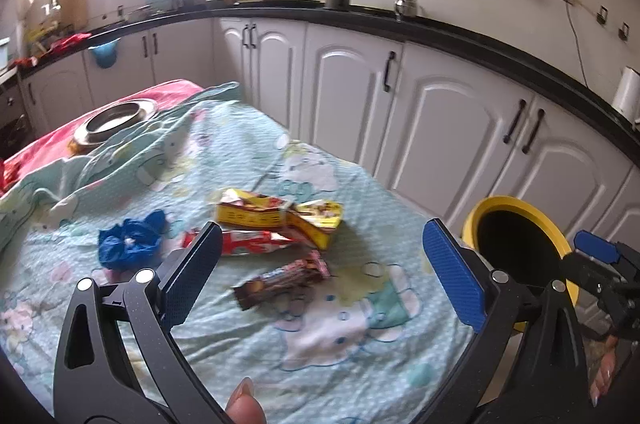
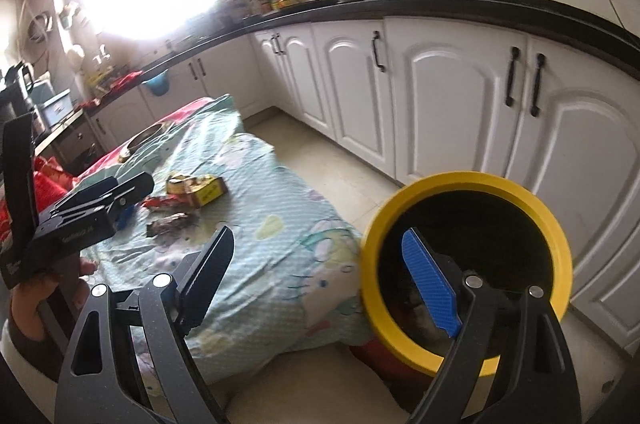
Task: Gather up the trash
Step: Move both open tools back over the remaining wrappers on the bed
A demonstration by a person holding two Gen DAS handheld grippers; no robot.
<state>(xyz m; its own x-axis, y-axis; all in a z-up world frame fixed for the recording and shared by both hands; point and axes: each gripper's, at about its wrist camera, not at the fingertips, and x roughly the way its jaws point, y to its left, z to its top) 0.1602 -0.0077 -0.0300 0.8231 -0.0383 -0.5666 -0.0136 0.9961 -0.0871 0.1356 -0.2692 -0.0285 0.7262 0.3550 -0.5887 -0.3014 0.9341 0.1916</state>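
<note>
Across the pale green cartoon-print cloth covering the desk, we find the trash gathered in one loose cluster near the middle, while the yellow-rimmed round bin with a dark interior stands off the desk's right-hand edge, on the floor side toward the white cabinets. Largest of the pieces is the torn yellow cardboard snack box, lying farthest from us; against its near side lies the red foil wrapper, and nearer still the dark brown crinkled candy wrapper, its long axis running across our view, rising slightly to the right. A crumpled blue plastic scrap sits apart to the left. Our left claw is spread wide and empty, and the brown wrapper lies just ahead between its open fingers, so we judge this hand the nearer one for the pickup; closing across the wrapper's narrow width may need some wrist roll. Our right claw, likewise spread and empty, points toward the bin's mouth, well away from the cluster.
</note>
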